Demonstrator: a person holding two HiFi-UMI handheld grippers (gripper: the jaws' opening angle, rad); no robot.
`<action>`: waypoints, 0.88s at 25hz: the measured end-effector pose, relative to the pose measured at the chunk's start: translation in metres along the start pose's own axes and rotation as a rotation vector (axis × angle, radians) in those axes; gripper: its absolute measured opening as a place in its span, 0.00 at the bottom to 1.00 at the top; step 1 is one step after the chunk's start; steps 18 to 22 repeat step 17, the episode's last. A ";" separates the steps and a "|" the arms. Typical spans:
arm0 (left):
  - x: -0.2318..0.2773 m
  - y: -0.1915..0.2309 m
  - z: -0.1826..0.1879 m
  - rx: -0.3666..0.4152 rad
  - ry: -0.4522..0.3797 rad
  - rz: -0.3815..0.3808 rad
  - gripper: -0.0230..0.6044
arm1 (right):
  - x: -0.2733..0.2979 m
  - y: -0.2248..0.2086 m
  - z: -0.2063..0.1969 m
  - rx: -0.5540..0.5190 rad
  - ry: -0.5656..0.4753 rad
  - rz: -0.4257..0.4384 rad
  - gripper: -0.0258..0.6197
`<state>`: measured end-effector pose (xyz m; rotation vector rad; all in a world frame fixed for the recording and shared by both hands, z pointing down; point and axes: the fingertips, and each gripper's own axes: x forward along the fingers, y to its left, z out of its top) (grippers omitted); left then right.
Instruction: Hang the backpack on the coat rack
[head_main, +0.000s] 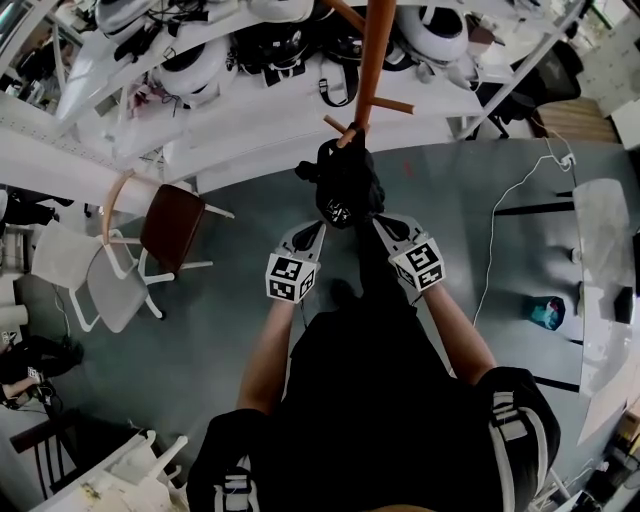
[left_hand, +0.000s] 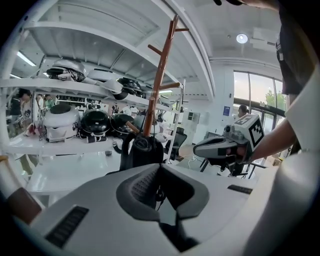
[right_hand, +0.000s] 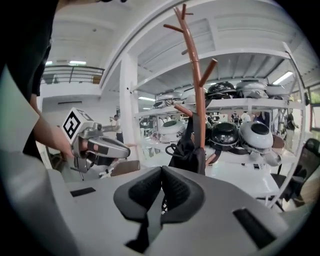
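The backpack (head_main: 345, 180) hangs on the coat rack (head_main: 375, 50). Its top loop seems to sit over a low peg (head_main: 338, 128), and the bag lies against the trunk, clear of the floor. Both tools are in front of it and a little apart from it, one at each side. The left hand-held gripper (head_main: 314, 230) has its jaws closed together, and its own view shows no part of the bag between the pads. The right hand-held gripper (head_main: 386, 226) is closed in the same way and also empty. So I judge that the hanging itself is done and the step in hand is to leave the bag without disturbing it. To do this well, both hands should go straight back toward the body and keep away from the loose straps at the sides, because a caught strap could pull the loop up along the peg. It is also wise to check that the loop sits deep, near the trunk, and that the bag does not swing.
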<state>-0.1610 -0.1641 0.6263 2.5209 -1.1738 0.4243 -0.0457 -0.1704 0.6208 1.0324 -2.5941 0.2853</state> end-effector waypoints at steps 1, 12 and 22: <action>0.000 -0.001 -0.001 -0.002 0.000 -0.002 0.07 | 0.000 -0.004 -0.003 0.042 -0.004 -0.007 0.06; -0.004 0.014 0.002 -0.080 -0.027 0.007 0.07 | 0.004 -0.021 -0.010 0.151 -0.002 -0.035 0.06; -0.002 0.021 -0.001 -0.123 -0.029 0.011 0.07 | 0.010 -0.019 -0.012 0.142 0.011 -0.031 0.06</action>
